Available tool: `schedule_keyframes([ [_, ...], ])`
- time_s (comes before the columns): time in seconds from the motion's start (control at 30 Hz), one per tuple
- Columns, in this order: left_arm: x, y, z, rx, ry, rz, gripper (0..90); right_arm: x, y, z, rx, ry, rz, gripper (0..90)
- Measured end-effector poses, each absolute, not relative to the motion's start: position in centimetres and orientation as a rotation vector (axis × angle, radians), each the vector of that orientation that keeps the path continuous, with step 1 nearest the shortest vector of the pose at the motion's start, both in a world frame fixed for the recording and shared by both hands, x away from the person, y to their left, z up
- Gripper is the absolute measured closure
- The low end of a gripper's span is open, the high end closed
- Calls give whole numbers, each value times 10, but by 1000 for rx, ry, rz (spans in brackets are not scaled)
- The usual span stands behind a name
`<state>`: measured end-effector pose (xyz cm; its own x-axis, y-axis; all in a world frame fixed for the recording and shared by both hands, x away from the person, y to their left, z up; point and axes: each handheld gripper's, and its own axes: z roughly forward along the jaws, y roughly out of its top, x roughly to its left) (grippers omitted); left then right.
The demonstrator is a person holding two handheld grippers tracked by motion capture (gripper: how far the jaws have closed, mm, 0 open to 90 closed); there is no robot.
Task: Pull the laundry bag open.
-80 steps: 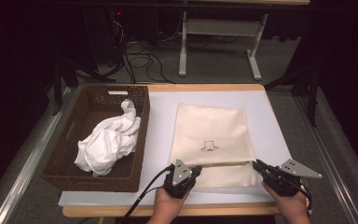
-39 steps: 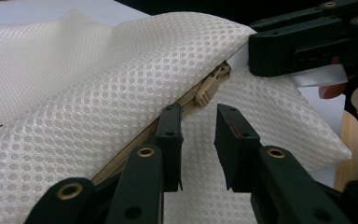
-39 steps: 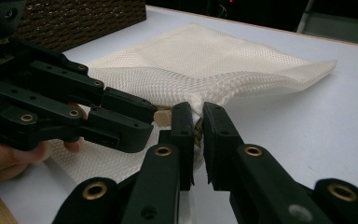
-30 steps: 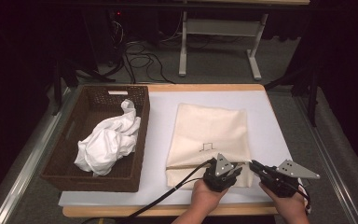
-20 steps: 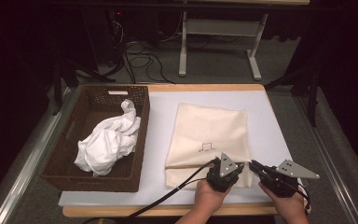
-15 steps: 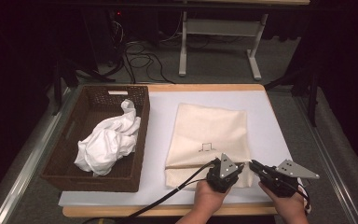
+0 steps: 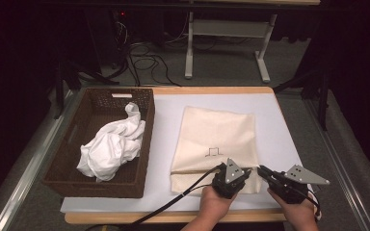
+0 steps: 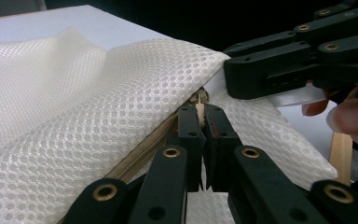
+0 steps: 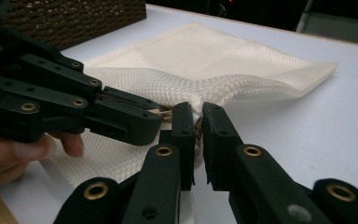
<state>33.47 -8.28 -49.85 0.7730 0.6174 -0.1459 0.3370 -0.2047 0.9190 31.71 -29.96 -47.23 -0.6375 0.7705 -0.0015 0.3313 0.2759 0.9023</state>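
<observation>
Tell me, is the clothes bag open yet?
Not yet. Both tongs have their grips: the left tongs pinch the zipper pull, the right tongs clamp the bag corner. The zipper looks closed. The white cloth lies in the basket.

High view: fixed above my side of the counter [image 7: 279, 120], facing forward and down, fairly far. Each tool view sits low and very close, looking along its own jaws. Both share the mesh bag's [image 8: 98, 121] near corner and the opposite tool.
</observation>
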Motion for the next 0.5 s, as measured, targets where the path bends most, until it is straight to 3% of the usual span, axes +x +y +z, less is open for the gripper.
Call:
schedule_keyframes([
  [0.5,329,-83,-499,1834,731,291,870,317,-298,-473,1016,2114,1300,861],
])
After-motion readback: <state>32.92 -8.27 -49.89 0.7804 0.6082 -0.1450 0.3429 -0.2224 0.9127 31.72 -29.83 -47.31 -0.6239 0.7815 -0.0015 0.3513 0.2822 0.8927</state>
